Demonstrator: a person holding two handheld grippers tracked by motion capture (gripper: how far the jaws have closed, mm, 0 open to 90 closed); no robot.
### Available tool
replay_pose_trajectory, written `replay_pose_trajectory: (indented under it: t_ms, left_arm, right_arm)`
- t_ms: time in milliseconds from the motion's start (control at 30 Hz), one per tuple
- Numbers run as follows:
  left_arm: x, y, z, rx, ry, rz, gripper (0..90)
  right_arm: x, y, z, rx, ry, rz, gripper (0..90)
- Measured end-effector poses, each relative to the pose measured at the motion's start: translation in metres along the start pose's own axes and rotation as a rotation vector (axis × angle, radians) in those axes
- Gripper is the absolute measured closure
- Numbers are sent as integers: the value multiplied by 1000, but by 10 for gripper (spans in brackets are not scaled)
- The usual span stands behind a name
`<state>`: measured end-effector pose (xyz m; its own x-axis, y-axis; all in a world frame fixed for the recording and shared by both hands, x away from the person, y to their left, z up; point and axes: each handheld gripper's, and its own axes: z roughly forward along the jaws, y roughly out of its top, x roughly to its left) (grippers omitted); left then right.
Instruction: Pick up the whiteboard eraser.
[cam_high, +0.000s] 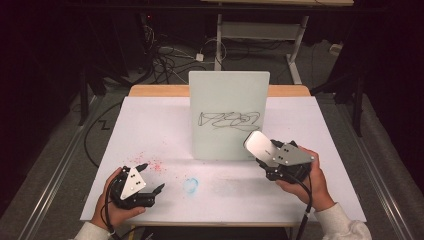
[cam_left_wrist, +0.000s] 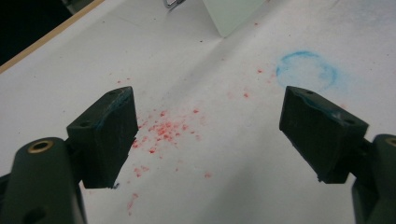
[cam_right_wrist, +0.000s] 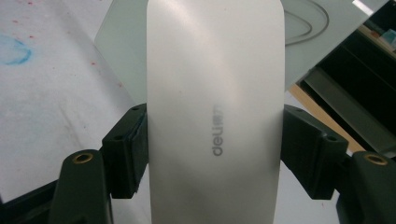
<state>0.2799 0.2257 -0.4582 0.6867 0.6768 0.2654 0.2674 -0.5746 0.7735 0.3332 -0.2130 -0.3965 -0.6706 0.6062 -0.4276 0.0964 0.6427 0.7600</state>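
A pale whiteboard (cam_high: 229, 115) stands upright at the middle of the table, with a black scribble (cam_high: 230, 120) across its face. My right gripper (cam_high: 267, 162) is shut on a silver oblong eraser (cam_high: 258, 144), held up close to the board's lower right corner. In the right gripper view the eraser (cam_right_wrist: 215, 116) fills the gap between the jaws of the right gripper (cam_right_wrist: 215, 140), with the board (cam_right_wrist: 121, 42) just behind it. My left gripper (cam_high: 151, 176) rests near the front left, open, with nothing between its fingers (cam_left_wrist: 105, 133).
Red specks (cam_left_wrist: 163, 130) dot the white table cover (cam_high: 150, 125) ahead of the left gripper. A blue ring smudge (cam_high: 190, 185) lies front centre. The table's wooden back edge (cam_high: 155, 90) shows behind the board. Cables (cam_high: 165, 60) and a desk frame stand on the floor beyond.
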Motion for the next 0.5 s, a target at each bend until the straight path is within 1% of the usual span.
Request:
replay_pose_trajectory:
  t_ms: [67,100,167,200,300,400,467,500]
  left_arm:
    - [0,-1,0,5,-3,6,185]
    - [0,-1,0,3,-4,3,185]
    - [0,-1,1,5,-4,1,185]
    - [0,-1,0,2,-4,-1,186]
    - [0,-1,0,0,-2,-4,186]
    - [-1,-1,0,2,-2,3,185]
    - [-1,-1,0,2,-3,5,186]
    - [-1,-1,0,3,-5,6,186]
  right_arm:
    - [4,2,1,-9,-23,-2,312]
    - [5,4,2,-6,-18,2,311]
    - [7,5,3,-18,-23,-1,312]
    - [10,6,4,-23,-45,1,312]
    - [12,9,7,-38,-58,2,311]
    - [15,10,9,-50,-65,1,312]
    - [17,11,10,-58,-79,4,311]
    - [18,13,12,-59,-92,-3,312]
